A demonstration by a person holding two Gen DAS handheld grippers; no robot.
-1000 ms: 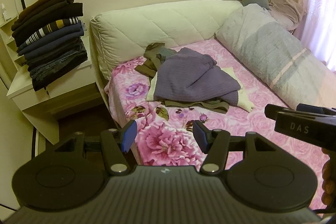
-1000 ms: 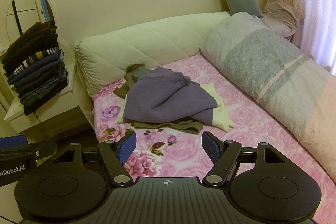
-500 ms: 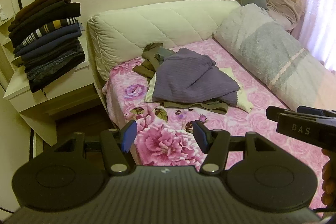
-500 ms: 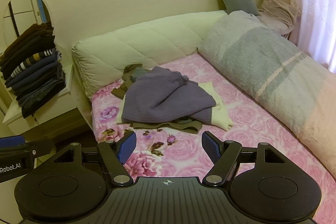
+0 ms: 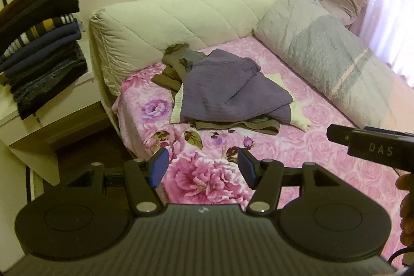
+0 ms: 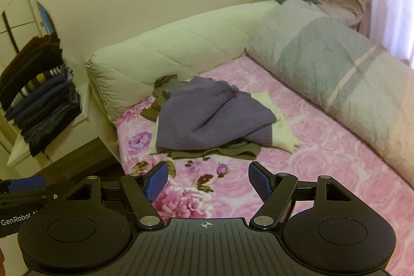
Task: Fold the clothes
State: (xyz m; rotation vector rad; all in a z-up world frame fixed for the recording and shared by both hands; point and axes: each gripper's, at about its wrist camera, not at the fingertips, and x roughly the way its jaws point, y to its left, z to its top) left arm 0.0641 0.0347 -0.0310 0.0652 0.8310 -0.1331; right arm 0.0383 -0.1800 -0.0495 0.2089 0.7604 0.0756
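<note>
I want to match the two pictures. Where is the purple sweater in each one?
Left wrist view: the purple sweater lies just above the middle, on top of the clothes pile on the pink flowered bed.
Right wrist view: the purple sweater lies at the middle, a little left, beyond the open blue pads.
Shared landmark: the stack of folded clothes at the left edge.

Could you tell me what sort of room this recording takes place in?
Most likely a home bedroom: a bed with a pink floral sheet and padded headboard, an unfolded clothes pile on it, and folded clothes stacked on a white dresser with a mirror.
</note>
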